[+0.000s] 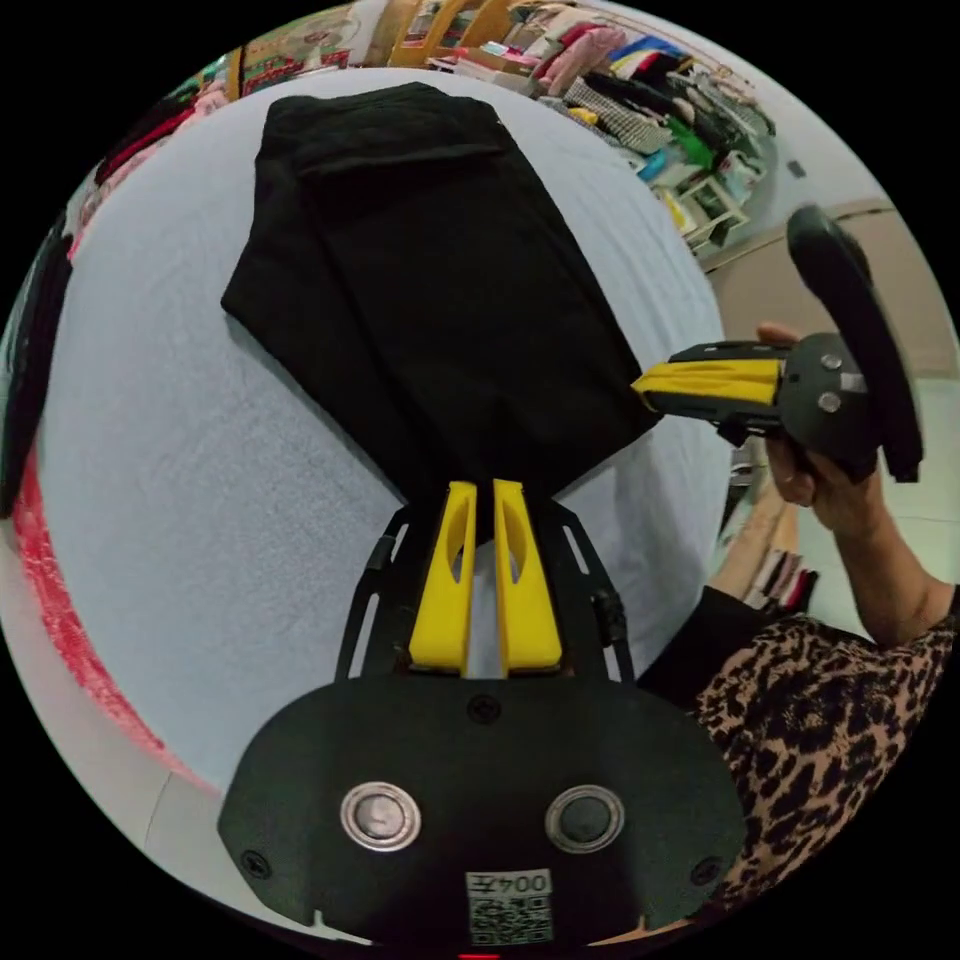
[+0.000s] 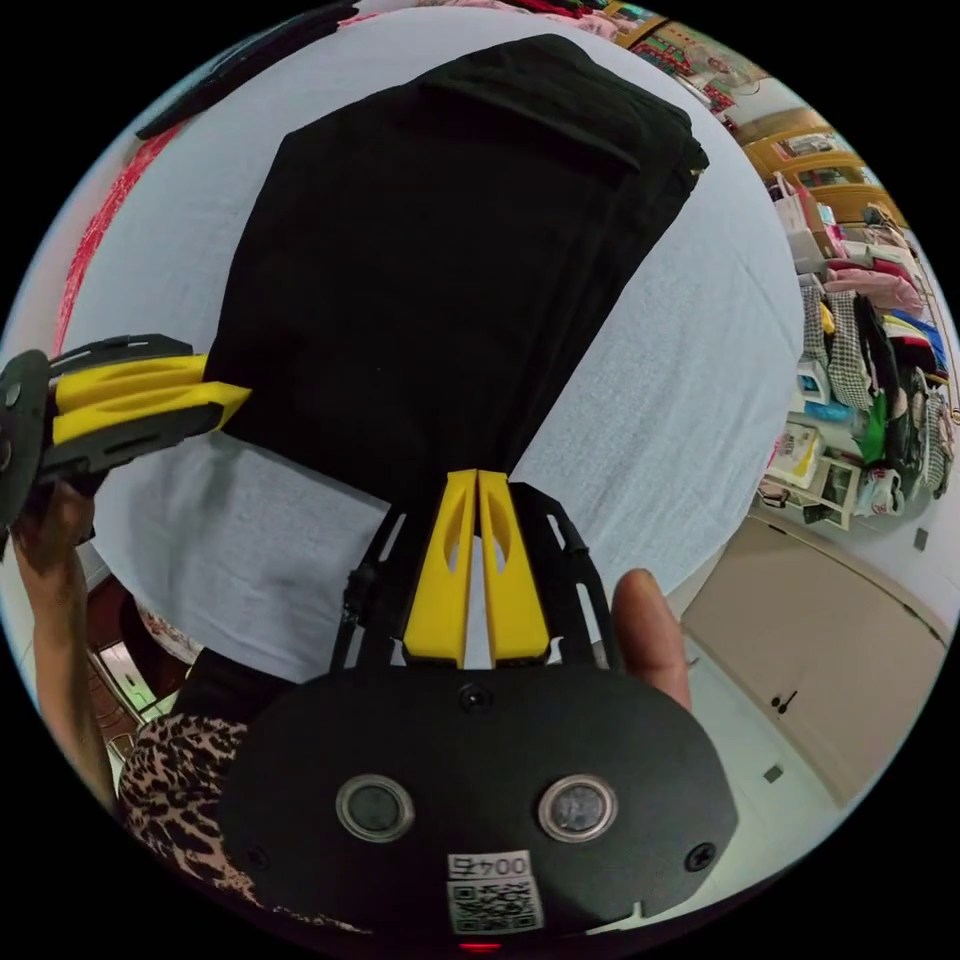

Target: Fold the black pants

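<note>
Readable markings: one white label (image 1: pixel 509 905) on the black housing of the left gripper (image 1: pixel 485 500), low in the left gripper view, and a matching label (image 2: pixel 494 892) on the housing of the right gripper (image 2: pixel 476 490) in the right gripper view. Each carries a short printed code above a square matrix code; contents not transcribed. No other legible text, brand or sign.

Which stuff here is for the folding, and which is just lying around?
For the folding:
black pants, spread on the pale sheet
left tongs, shut on the pants' near corner
right tongs, shut on the other near corner

Just lying around:
clothes rack
red cloth at the sheet's edge
</note>
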The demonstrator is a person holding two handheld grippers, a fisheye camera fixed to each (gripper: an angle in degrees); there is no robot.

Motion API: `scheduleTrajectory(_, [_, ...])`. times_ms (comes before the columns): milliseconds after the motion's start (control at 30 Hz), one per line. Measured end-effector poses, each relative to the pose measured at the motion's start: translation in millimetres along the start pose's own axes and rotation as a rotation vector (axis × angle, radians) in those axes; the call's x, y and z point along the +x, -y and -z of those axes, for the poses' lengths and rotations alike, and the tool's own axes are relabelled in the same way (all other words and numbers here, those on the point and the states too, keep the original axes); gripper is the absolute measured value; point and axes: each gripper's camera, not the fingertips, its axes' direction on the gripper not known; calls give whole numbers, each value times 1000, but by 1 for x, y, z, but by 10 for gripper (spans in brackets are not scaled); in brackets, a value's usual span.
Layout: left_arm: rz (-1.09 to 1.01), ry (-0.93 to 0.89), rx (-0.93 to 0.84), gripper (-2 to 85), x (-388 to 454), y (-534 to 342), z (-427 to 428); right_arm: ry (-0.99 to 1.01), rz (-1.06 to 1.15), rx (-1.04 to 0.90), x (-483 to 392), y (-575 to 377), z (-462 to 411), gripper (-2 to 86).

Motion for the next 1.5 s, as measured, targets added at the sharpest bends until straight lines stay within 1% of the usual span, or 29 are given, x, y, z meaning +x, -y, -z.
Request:
scheduleTrajectory(33, [-20, 73, -9, 35, 20, 4, 3, 16, -2, 3, 3, -1, 0, -7])
scheduleTrajectory(100, [-26, 150, -24, 36, 44, 10, 3, 67, 8, -9, 13, -3, -1, -7])
scheduleTrajectory(167, [10, 173, -57, 37, 56, 15, -5, 85, 22, -16, 19, -3, -1, -8])
scheduleTrajectory(333, [82, 50, -84, 38, 64, 26, 0, 73, 46, -50, 30, -3, 3, -8])
scheduleTrajectory(433, [70, 50, -98, 39, 76, 31, 2, 60, 62, -45, 37, -7, 6, -8])
scheduleTrajectory(633, [117, 49, -122, 37, 94, 38, 6, 78, 54, -59, 62, -12, 12, -8])
scheduleTrajectory(800, [132, 17, -135, 38, 99, 39, 9, 59, -1, -115, 80, -13, 15, -8])
scheduleTrajectory(933, [138, 24, -141, 38, 106, 39, 10, 29, -23, -122, 92, -17, 18, -8])
scheduleTrajectory(1033, [152, 35, -148, 37, 109, 38, 11, 32, -17, -101, 107, -25, 20, -8])
scheduleTrajectory(1133, [176, 35, -150, 37, 110, 35, 11, 62, 48, -66, 125, -34, 23, -8])
scheduleTrajectory(1200, [185, 31, -151, 37, 109, 33, 10, 98, 121, -22, 142, -44, 26, -8])
scheduleTrajectory(1400, [212, 6, -134, 38, 101, 20, 9, 214, 161, 51, 189, -62, 29, -8])
scheduleTrajectory(1500, [217, 28, -134, 37, 101, 14, 7, 194, 237, 109, 203, -74, 33, -8])
